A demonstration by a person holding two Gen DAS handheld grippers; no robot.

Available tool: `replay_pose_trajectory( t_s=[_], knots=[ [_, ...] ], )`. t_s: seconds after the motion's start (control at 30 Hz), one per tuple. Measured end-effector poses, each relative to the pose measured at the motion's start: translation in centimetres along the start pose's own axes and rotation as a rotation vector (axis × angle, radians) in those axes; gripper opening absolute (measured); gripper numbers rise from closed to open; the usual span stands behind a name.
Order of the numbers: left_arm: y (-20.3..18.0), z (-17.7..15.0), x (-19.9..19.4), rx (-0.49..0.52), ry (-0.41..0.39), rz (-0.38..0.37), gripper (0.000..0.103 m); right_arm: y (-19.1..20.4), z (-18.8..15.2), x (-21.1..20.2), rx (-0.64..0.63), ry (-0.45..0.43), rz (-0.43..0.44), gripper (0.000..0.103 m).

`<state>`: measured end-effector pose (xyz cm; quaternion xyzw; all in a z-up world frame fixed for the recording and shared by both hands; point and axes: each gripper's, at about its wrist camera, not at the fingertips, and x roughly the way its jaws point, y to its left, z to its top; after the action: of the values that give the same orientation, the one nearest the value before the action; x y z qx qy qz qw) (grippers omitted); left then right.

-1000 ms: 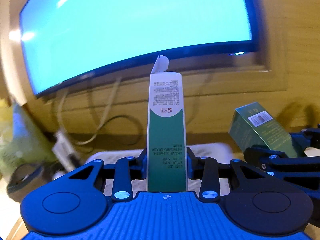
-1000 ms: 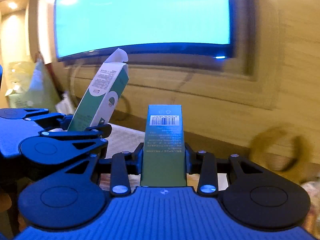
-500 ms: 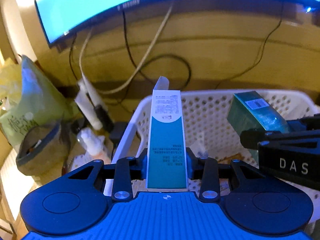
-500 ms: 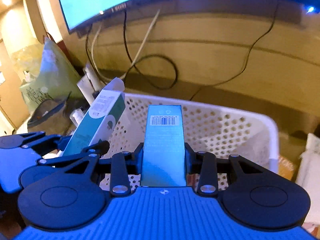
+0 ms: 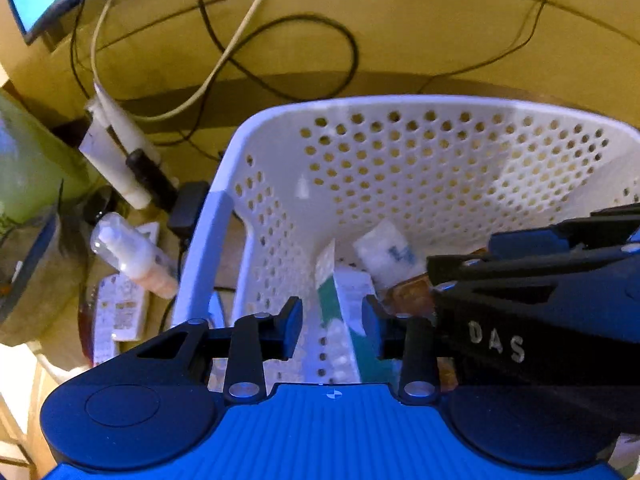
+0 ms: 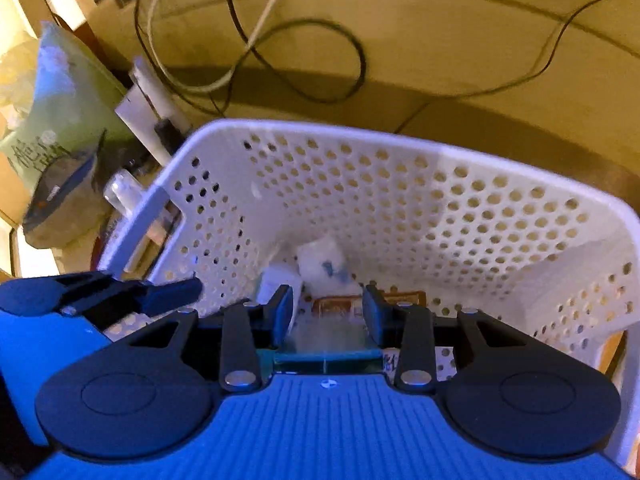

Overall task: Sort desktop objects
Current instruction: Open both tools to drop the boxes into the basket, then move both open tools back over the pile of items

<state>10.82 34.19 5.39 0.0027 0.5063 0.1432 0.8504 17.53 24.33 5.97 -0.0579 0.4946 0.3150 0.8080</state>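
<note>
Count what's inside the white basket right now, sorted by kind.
Cartons: 2 (green-and-white carton, dark green carton, both blurred)
White packets: 1 (white packet)
Brown packets: 1 (brown packet, partly hidden, so there may be more)
Total in the basket: 4
</note>
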Motion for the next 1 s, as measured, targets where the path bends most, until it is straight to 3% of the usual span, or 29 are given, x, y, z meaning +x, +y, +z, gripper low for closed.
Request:
replay_pose_trajectory(
  t_s=[0.03,0.1,0.17,0.23,0.33,0.43,0.5,0.57,0.67,0.83,1.0],
  knots=[
    [0.1,0.0,0.0,0.004,0.009,-0.005,0.043,0.1,0.1,0.5,0.004,0.014,-0.009,0.032],
    [0.2,-0.2,0.2,0.013,0.024,-0.016,0.042,0.2,0.2,1.0,0.006,0.041,-0.016,0.033],
    [0.2,-0.3,0.1,0.011,0.008,-0.025,0.049,0.3,0.2,0.8,0.008,0.063,-0.021,0.059],
    [0.1,-0.4,-0.1,0.009,-0.005,-0.028,0.056,0.6,0.4,0.6,-0.005,0.035,-0.055,0.068],
    [-0.6,-0.4,-0.9,0.01,-0.046,-0.024,0.068,0.3,0.1,-0.3,-0.015,0.0,-0.059,0.068],
    [-1.8,-0.7,-2.4,0.039,-0.118,0.03,0.078,-0.2,-0.6,-1.9,-0.007,-0.063,-0.066,0.069],
    [-2.4,-0.7,-3.5,0.038,-0.159,0.043,0.08,-0.5,-0.8,-3.1,-0.007,-0.107,-0.074,0.078],
    [-3.0,-0.8,-4.7,0.02,-0.202,0.054,0.087,-1.0,-1.4,-5.1,-0.018,-0.179,-0.1,0.093],
    [-4.5,-1.0,-7.0,-0.002,-0.276,0.069,0.089,-2.0,-2.6,-8.5,-0.057,-0.296,-0.144,0.103],
    [-9.8,-1.5,-10.4,0.027,-0.364,0.06,0.091,-6.0,-5.2,-13.8,-0.07,-0.413,-0.228,0.103],
    [-16.8,-2.6,-12.3,0.069,-0.412,-0.008,0.092,-13.6,-9.9,-17.7,0.061,-0.463,-0.202,0.103]
  ],
)
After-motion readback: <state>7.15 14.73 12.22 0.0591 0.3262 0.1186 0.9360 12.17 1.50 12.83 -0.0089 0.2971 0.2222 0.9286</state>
